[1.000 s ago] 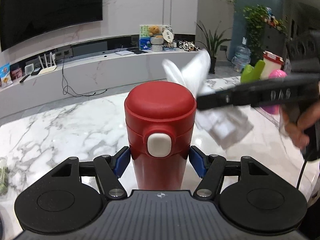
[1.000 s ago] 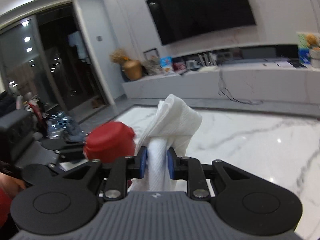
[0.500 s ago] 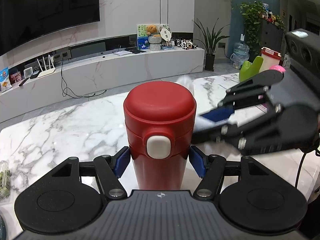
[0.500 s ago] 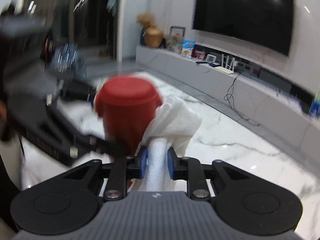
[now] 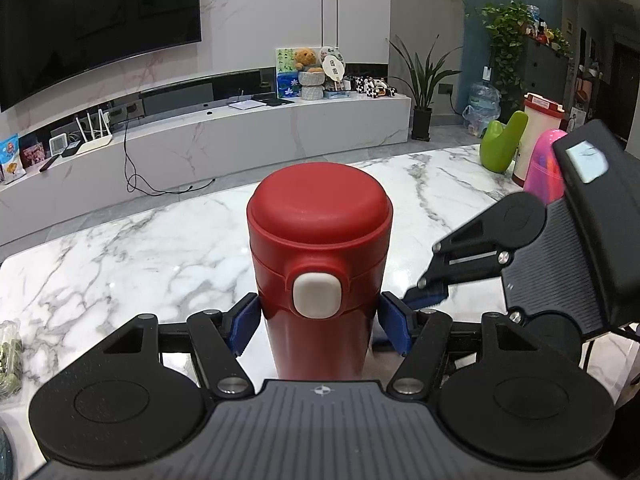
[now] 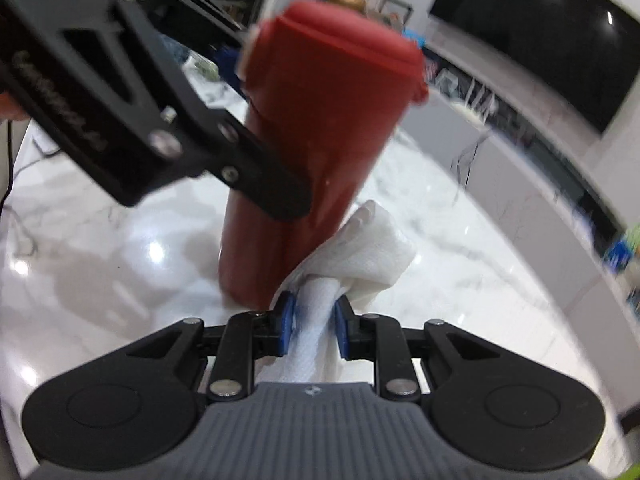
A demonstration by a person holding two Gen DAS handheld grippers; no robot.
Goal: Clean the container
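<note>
A red flask (image 5: 318,264) with a red lid and a white push button stands upright on the marble table (image 5: 120,256). My left gripper (image 5: 320,326) is shut on the flask's body just below the lid. My right gripper (image 6: 313,322) is shut on a white paper towel (image 6: 360,256). The towel presses against the lower side of the flask (image 6: 316,140). In the left wrist view the right gripper (image 5: 428,292) sits low at the flask's right side, and the towel is hidden there.
A green object (image 5: 502,146), a white jar with a red lid (image 5: 538,132) and a pink bottle (image 5: 548,172) stand at the table's far right. A clear packet (image 5: 10,360) lies at the left edge. A TV console runs behind the table.
My right gripper has swung down with the towel from beside the lid to the flask's lower side. The left gripper and flask have stayed put.
</note>
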